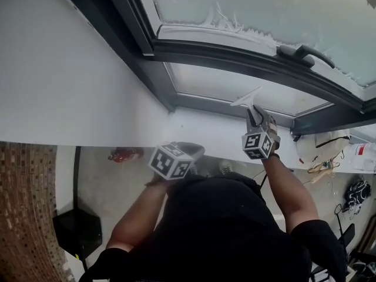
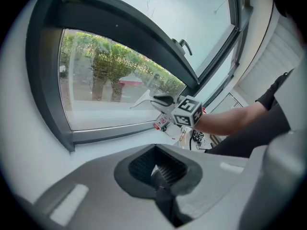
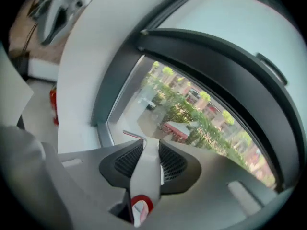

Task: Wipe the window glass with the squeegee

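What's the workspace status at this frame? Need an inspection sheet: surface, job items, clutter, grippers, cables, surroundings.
Surface: white window sill under the lower glass pane.
Job's things: white plastic squeegee with a red handle end, blade at the lower glass pane; contact cannot be told.
Clutter: small red object at left; white bag-like item at right.
Grippers: left gripper shut, empty, held low; right gripper shut on the squeegee handle.
Cables: thin dark cable down to a black box, left.
Surroundings: dark grey window frame with lever handle; trees and buildings outside; brick-patterned surface at left.
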The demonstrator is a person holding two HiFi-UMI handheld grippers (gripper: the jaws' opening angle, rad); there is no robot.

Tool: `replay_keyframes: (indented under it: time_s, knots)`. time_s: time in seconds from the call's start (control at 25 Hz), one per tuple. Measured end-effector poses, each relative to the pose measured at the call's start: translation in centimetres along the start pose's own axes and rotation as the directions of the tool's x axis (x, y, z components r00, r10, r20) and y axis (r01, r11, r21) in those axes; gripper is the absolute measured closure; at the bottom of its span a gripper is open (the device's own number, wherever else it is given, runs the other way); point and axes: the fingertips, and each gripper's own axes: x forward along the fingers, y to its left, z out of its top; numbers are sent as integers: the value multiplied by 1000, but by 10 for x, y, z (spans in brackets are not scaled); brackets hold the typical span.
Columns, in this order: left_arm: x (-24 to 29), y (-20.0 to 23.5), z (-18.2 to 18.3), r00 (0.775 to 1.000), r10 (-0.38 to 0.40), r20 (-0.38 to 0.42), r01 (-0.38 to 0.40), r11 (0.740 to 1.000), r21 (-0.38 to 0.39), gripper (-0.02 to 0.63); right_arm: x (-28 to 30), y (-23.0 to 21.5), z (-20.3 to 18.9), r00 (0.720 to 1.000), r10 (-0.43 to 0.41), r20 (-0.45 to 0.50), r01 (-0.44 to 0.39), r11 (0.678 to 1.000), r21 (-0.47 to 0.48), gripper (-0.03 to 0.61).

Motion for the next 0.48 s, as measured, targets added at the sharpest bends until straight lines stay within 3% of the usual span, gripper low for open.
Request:
replay_keyframes:
  time_s: [0.08,0.16,0.24,0.32,0.48]
  knots:
    - [-3,1,1,1000,6,-3,-6,1000,0,614,-16,-19,10,998,-44,38,32,965,259,454]
    - [-8,4,1,1000,17,-13,-17,1000,2,614,-27,-35,19,994,-90,68,47,880,473,454]
    - [-12,7,1,999,25,-24,-24,1000,10,614,-37,-53,33,985,-138,99,50,792,609,454]
    - [-14,9,1,999,28,-31,-27,999,18,614,-46,-70,52,976,-180,125,48,734,678,454]
    - [-15,11,-2,998,13,-56,-10,999,40,614,-54,-94,73,951,-276,136,110,718,688,454]
